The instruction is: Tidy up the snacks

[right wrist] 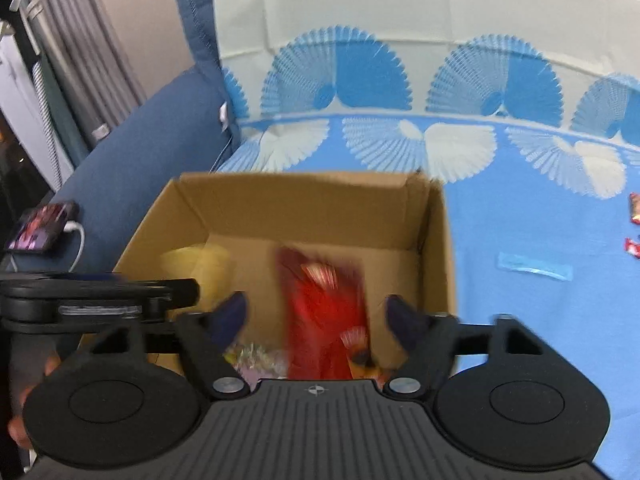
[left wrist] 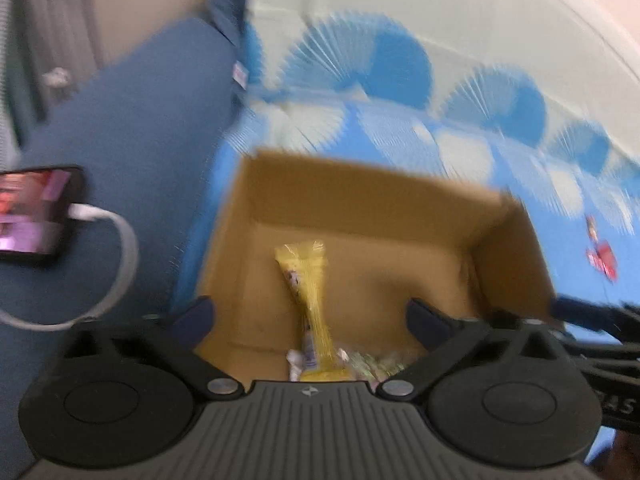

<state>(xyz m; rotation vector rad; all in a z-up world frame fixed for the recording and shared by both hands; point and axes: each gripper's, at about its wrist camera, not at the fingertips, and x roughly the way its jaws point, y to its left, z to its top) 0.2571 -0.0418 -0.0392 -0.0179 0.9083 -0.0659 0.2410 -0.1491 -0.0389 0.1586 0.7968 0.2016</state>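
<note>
Left claw (left wrist: 310, 316) spread wide, nothing pinched; yellow snack pack (left wrist: 308, 304) lies below it on the floor of the cardboard box (left wrist: 360, 196), looks freshly let go. Right claw (right wrist: 316, 316) also released, fingers clear of the blurred red snack pack (right wrist: 326, 312), apparently dropping into the same box. Both claws hang over the box since it's the collecting bin. Small candies (right wrist: 256, 354) at near wall. More red snacks (right wrist: 634, 208) wait on the blue bed cover (right wrist: 520, 220). Phone (left wrist: 32, 212) charging on sofa arm, irrelevant.

Left gripper (left wrist: 310, 316) jaws stand wide apart over the open cardboard box (left wrist: 360, 200) — yellow snack packet (left wrist: 306, 280) lies inside, untouched by either finger.
</note>
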